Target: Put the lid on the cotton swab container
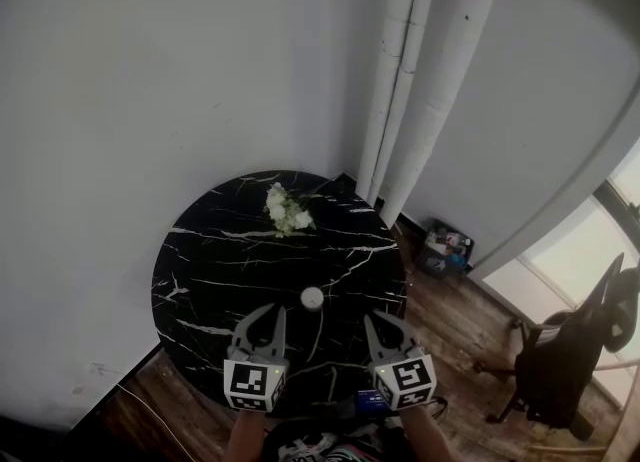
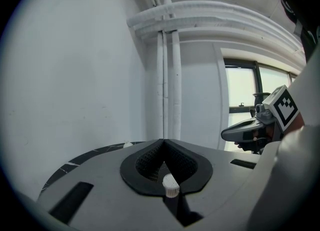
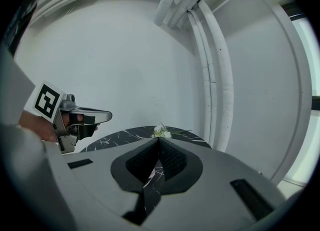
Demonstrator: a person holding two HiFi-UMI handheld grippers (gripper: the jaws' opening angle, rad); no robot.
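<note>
Cotton swab container, small, round and white, ribbed down its side in the left gripper view, stands on the round black white-veined table, just ahead of the left gripper and right gripper, between them; whether its lid is on cannot be told; the only print is black-and-white square markers on the grippers' cubes; both grippers have jaw tips together, gripping nothing; white flowers lie near the table's far edge.

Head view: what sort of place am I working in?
Probably an office or studio corner: a round black marbled table against white walls, white pipes running up the corner, and an office chair on wood floor by a window.
</note>
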